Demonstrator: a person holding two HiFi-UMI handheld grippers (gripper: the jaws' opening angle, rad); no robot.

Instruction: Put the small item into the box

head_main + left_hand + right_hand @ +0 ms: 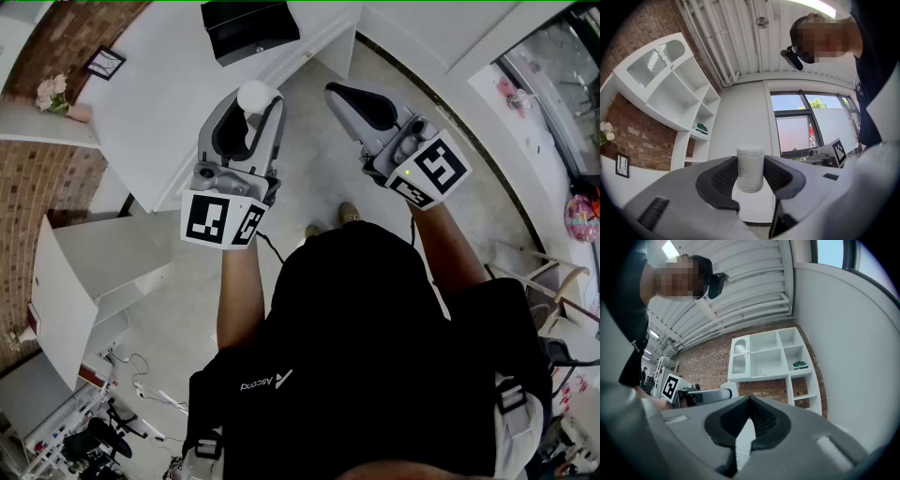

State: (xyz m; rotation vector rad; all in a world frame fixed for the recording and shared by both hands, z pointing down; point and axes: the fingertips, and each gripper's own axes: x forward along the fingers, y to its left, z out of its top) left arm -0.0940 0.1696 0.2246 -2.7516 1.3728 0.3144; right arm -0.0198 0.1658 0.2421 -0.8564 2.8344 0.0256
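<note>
My left gripper (255,103) is held up in front of me, shut on a small white cylinder (256,94) that stands upright between its dark pads. In the left gripper view the cylinder (750,169) fills the gap of the left gripper (750,161), with a pad touching each side. To its right, my right gripper (337,92) is shut with nothing in it, and the right gripper view shows that right gripper (750,401) with its tips meeting. A black open box (248,30) sits on the white table (169,103) ahead, beyond the left gripper.
A white shelf unit (84,272) stands at the left against a brick wall. Flowers (54,94) and a small framed picture (104,63) are by the table's far left. Wall shelves (773,355) and a window (797,126) lie further off.
</note>
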